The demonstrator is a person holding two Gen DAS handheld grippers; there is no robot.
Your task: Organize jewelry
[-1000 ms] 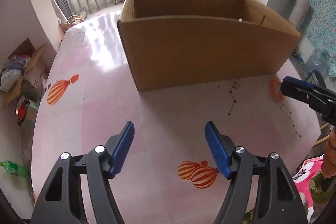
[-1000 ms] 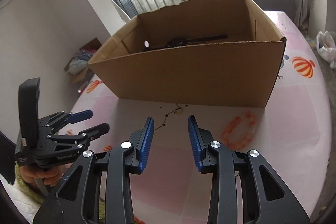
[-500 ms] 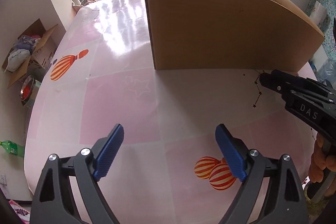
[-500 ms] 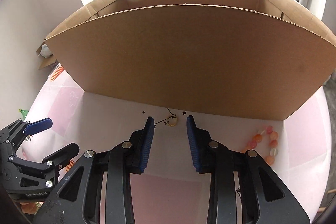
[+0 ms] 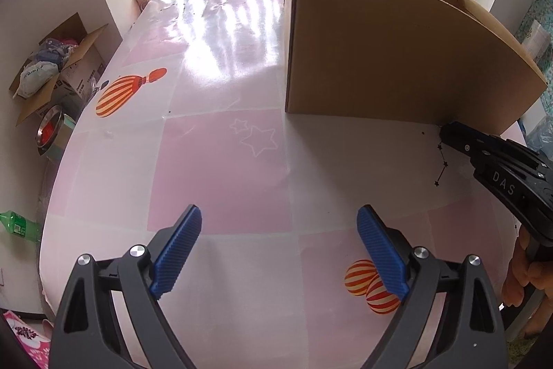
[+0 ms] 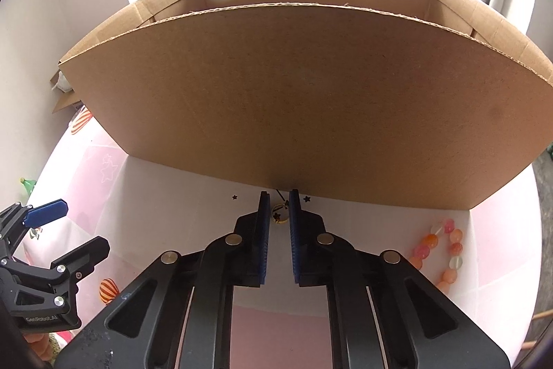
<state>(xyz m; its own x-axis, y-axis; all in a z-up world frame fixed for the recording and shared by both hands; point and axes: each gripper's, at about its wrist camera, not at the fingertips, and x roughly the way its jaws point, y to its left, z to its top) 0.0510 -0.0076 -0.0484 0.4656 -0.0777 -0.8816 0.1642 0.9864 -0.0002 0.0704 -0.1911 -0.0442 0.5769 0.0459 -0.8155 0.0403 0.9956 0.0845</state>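
Observation:
A thin dark star necklace with a small gold ring (image 6: 280,213) lies on the table at the foot of a big cardboard box (image 6: 311,99). My right gripper (image 6: 277,206) is low over the table with its jaws narrowed around the gold ring, a small gap still between the pads. The necklace chain (image 5: 440,166) trails beside the right gripper (image 5: 449,134) in the left wrist view. An orange and pink bead bracelet (image 6: 442,251) lies to the right. My left gripper (image 5: 280,230) is wide open and empty above the table.
The cardboard box (image 5: 380,57) stands on a pink and white tablecloth (image 5: 221,175) with balloon prints. The table edge drops off at the left, with a box of clutter (image 5: 52,64), a tape roll and a green bottle (image 5: 17,223) on the floor.
My right gripper has moved forward and down to the box's foot and its jaws have narrowed around the gold ring. My left gripper has opened wider and swung left.

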